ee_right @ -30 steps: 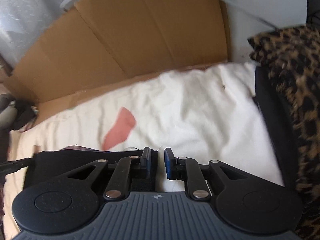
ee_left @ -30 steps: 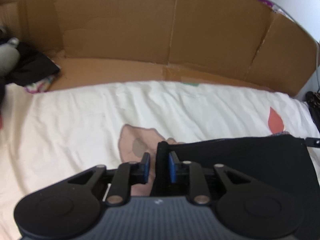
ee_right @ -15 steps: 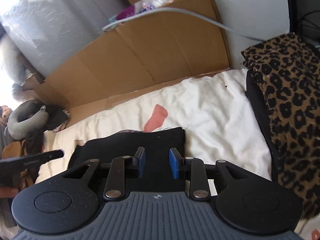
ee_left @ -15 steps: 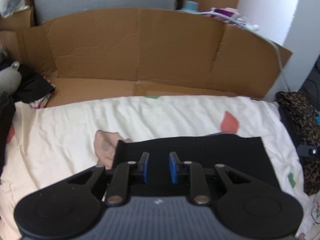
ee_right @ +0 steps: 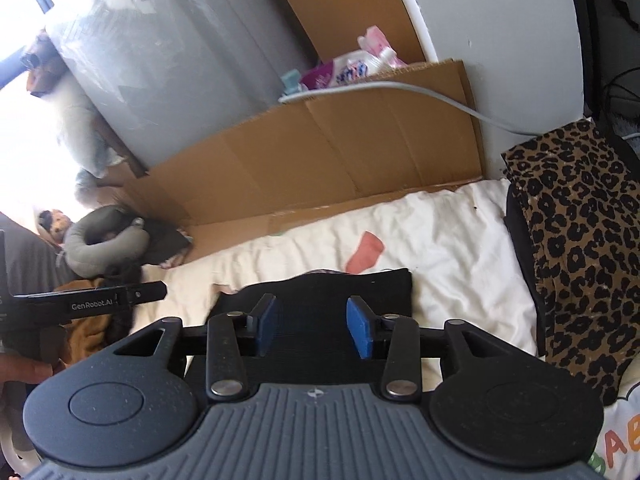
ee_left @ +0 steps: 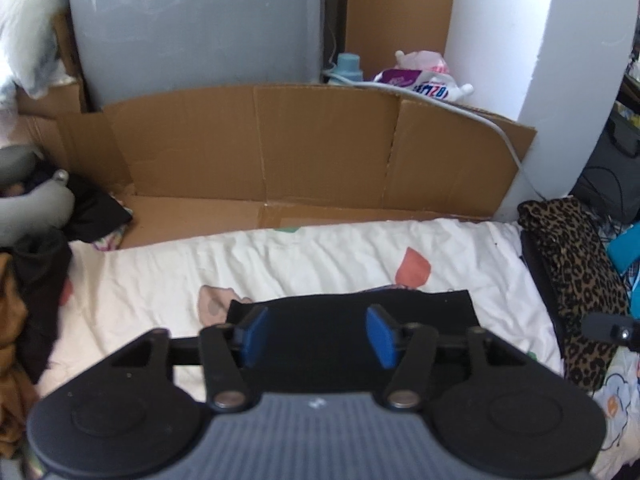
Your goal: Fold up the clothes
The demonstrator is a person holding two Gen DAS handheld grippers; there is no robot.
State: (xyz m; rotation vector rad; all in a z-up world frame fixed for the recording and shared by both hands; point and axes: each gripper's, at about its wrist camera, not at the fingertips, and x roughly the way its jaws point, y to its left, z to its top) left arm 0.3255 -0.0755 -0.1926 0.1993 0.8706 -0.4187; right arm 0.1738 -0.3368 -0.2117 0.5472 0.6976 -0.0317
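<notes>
The white bed sheet (ee_left: 320, 256) carries the folded black garment (ee_left: 320, 320) flat near its front edge, roughly midway along, with the cardboard panel (ee_left: 280, 140) standing along the far edge and a leopard-print cloth (ee_right: 576, 240) at the right edge. A second ago both views sat low, tight over the garment's corners; now they look down from higher and farther back, showing the whole folded rectangle. The left gripper (ee_left: 318, 336) and right gripper (ee_right: 310, 326), then nearly closed at the fabric, are opening with nothing between their blue pads.
</notes>
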